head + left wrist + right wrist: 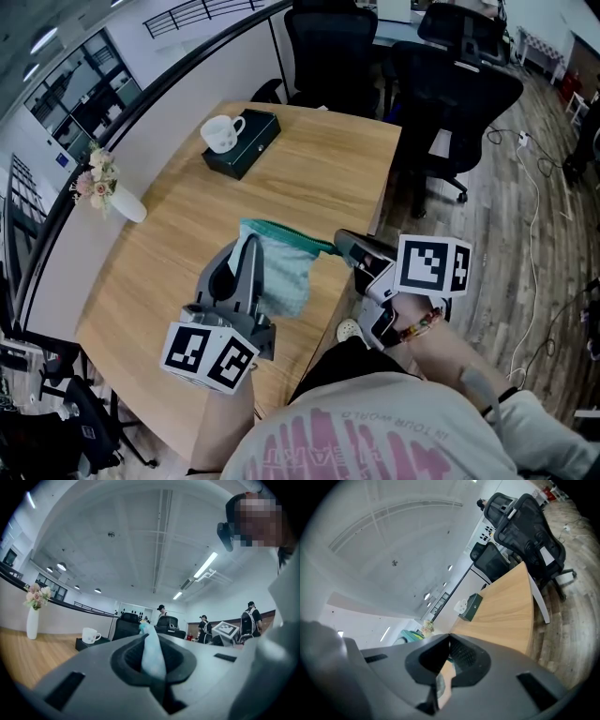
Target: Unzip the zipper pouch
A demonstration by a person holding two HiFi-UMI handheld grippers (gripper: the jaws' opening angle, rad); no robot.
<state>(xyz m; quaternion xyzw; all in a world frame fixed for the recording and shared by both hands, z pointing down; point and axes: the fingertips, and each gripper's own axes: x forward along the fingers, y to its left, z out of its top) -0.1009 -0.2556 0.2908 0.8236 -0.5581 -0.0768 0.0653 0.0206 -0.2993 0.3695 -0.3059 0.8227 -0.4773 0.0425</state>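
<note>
While the left gripper (248, 246) clenches the teal zipper pouch (286, 274) at frame centre, the right gripper (339, 243) pinches what seems its zipper pull (328, 247), the pouch's long axis lying left-right between the 2.

I'm in an open-plan office: black swivel chairs (330, 52) stand at the far edge and far right corner of my pale wooden worktop (309, 169), and cables (530, 187) trail over the wood-plank floor (506, 272). A white mug (221, 133) sits on a dark box (251, 148) near the far left corner, and a vase of flowers (111, 192) stands just off the left edge below a run of glazed panels (66, 103). Strip lights (206, 565) cross a high white ceiling, and several people (161, 613) stand among more chairs in the background.
</note>
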